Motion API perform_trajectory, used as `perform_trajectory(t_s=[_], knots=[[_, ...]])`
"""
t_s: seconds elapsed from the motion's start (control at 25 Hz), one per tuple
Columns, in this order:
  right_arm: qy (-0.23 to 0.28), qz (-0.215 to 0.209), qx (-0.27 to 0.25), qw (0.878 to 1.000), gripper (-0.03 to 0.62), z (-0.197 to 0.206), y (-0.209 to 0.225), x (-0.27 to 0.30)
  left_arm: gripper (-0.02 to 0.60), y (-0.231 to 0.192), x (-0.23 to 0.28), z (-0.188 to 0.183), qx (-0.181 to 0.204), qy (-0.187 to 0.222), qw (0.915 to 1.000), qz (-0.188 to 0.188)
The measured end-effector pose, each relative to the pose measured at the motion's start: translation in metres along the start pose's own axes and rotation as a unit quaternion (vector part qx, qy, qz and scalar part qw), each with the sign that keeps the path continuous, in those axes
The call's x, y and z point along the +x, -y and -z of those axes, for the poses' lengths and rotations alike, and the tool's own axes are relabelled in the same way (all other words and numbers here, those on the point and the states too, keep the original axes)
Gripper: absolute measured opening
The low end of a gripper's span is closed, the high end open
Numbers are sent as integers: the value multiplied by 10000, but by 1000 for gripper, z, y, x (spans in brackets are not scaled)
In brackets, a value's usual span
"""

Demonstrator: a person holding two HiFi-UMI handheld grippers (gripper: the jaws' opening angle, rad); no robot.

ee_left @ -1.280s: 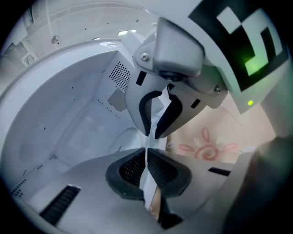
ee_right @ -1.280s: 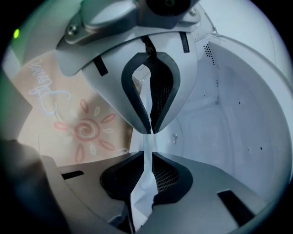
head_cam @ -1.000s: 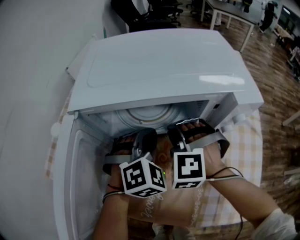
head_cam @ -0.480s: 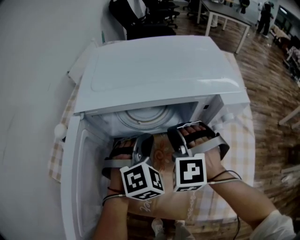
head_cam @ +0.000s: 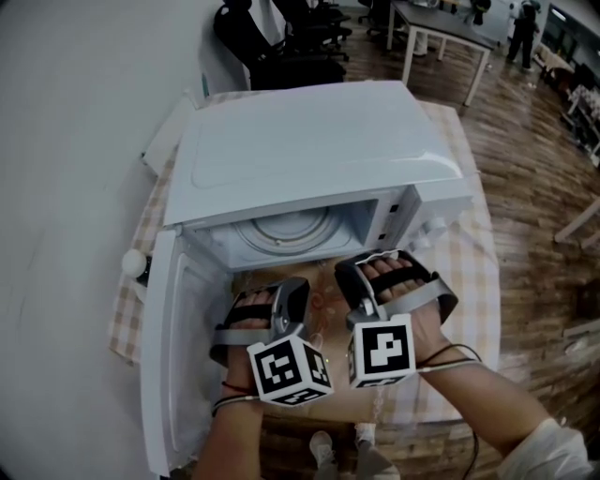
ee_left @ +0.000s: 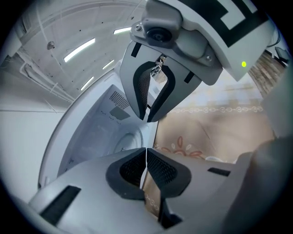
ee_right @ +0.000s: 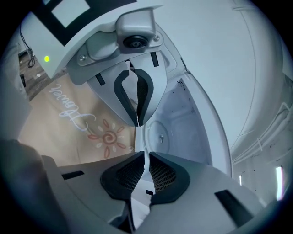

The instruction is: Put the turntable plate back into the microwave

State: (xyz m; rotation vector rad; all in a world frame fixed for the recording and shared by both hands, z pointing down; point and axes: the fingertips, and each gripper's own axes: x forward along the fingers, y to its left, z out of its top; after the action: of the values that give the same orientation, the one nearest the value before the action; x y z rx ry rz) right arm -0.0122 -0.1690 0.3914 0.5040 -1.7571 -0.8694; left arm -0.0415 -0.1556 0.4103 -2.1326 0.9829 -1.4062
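Note:
The white microwave (head_cam: 309, 150) stands with its door (head_cam: 173, 347) swung open to the left. The round turntable plate (head_cam: 281, 230) lies flat on the floor of the cavity; it also shows as the plate (ee_left: 126, 141) and as the plate (ee_right: 160, 136) past each pair of jaws. My left gripper (head_cam: 294, 286) and right gripper (head_cam: 352, 274) hover side by side just in front of the opening, above the patterned cloth, and touch nothing. The left gripper (ee_left: 146, 155) has its pads together with nothing between them. The right gripper (ee_right: 145, 157) is likewise shut and empty.
A checked tablecloth (head_cam: 473, 281) covers the table under the microwave, and a beige flowered mat (ee_left: 215, 132) lies in front of it. A white wall (head_cam: 66, 187) runs close along the left. Office chairs (head_cam: 281, 37) and a desk (head_cam: 441, 28) stand behind, with wooden floor (head_cam: 544, 169) at the right.
Both grippers have drawn back out of the microwave's mouth toward me and risen a little. The plate stays where it lay inside.

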Motion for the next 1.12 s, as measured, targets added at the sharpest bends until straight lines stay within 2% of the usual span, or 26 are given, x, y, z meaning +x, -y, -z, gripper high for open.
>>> perform_trajectory(t_s=[0.44,0.8,1.12], knots=[[74,78,130,9999,55,-20,-6,-58,8,20,-55,-18,-28,-9,9999,98],[26,24,272,9996,54,-30,-12,-106,5,26,-104,-32,-145,64,9998,108],[27,-53,309,9995,51,-39,-27,-143,5,48,-139,-45,-253,124,9994,224]])
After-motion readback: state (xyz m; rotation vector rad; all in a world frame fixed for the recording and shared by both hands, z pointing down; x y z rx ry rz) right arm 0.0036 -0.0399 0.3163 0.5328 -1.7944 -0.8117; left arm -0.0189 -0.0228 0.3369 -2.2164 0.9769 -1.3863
